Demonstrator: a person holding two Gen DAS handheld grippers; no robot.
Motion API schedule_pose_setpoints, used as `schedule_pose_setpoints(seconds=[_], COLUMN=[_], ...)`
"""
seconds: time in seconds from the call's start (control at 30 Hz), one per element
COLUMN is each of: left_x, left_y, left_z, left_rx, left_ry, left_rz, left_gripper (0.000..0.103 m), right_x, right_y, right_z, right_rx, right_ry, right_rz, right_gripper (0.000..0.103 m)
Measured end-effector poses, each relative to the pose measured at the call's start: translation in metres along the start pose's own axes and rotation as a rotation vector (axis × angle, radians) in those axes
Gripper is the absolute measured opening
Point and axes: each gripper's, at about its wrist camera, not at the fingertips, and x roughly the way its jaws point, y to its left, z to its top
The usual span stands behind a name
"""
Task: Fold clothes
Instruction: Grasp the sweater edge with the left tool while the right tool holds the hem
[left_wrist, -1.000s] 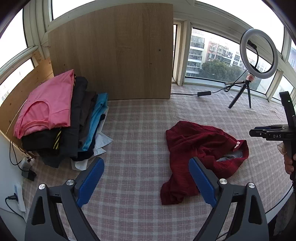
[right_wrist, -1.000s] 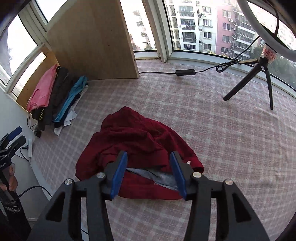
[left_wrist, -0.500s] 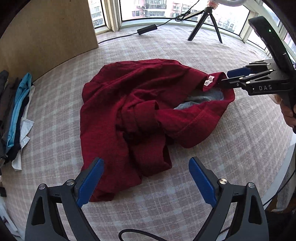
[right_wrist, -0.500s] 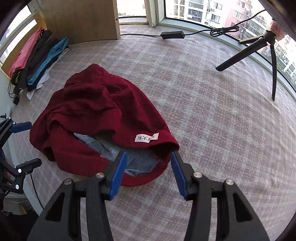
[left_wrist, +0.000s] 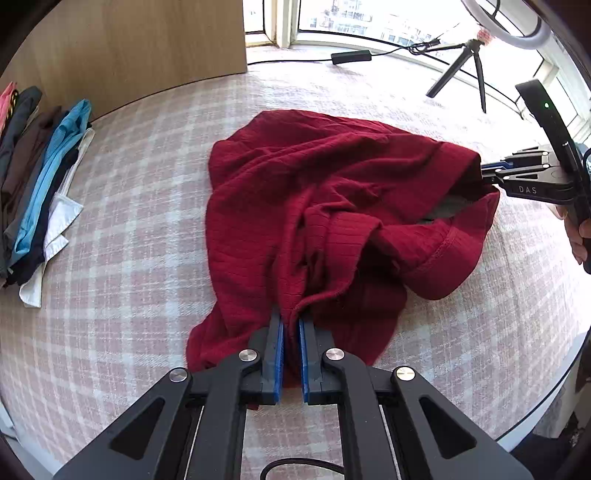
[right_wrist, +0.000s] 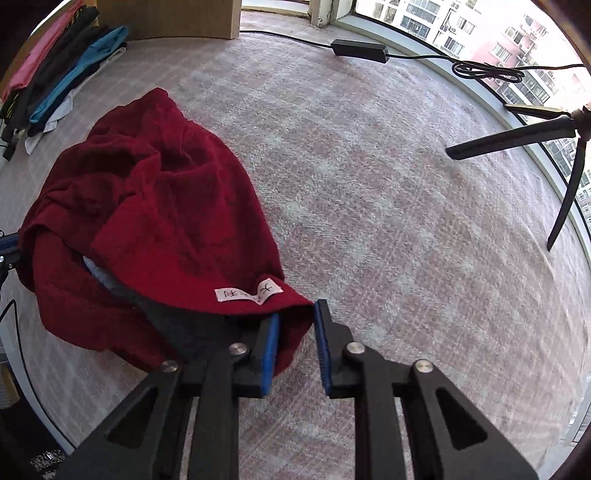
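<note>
The left gripper (left_wrist: 291, 325) has its blue pads pressed together on a gathered fold at the near edge of the red garment (left_wrist: 317, 206); the cloth bunches up into a ridge right where the jaws meet. The right gripper (right_wrist: 295, 314) bites on the garment's hem on the far side from the left one, just beside the white label (right_wrist: 248, 291); a thick roll of fabric sits between its pads, so they look a little apart, yet they squeeze the cloth.

The red garment lies crumpled on the checked cover (right_wrist: 388, 192), its grey inner side (left_wrist: 443, 210) showing through an opening near the right gripper. Away from the garment, toward the wooden board (left_wrist: 140, 48), a row of already folded clothes (left_wrist: 40, 177) leans in a stack. Beyond the garment, near the window, stand a tripod (right_wrist: 546, 147) and a black cable box (right_wrist: 358, 51).

The garment looks light, soft and limp, a ribbed knit that will sag and stretch and will hold no shape by itself. It should not slip from rubbery pads, but a bunched grip may drag extra layers along. I judge the stitched hem and the labelled edge the best holds, since lifting from two well-separated edge points should let the cloth hang open and flat.
</note>
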Motion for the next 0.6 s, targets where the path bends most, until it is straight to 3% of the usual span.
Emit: schedule_pose_setpoints(seconds=[0.1,0.27,0.37,0.5,0.6], left_x=[-0.032,-0.094,-0.094,-0.064,-0.046], left_y=[0.025,0.056,0.062,0.057,0.057], left_z=[0.002,0.008,0.007,-0.013,-0.024], left_rx=[-0.025,0.005,0.026,0.062,0.067], left_ry=[-0.041,-0.150,-0.127,-0.046,-0.005], left_rz=[0.000,0.032,0.040,0.049,0.067], left_gripper=[0.005,0.005,0.006,0.008,0.008], right_x=[-0.032,-0.121,-0.135,-0.100,-0.071], right_y=[-0.021,-0.038,-0.016,0.019,0.057], right_z=[-0.003,-0.023,-0.031,-0.041,-0.042], right_rx=[0.152,0.311,0.220,0.133,0.002], right_ry=[-0.081,-0.294,-0.278,-0.182,-0.139], right_rz=[0.092,0.145,0.066,0.045,0.085], right_gripper=[0.004,0.003,0.004,0.031,0.040])
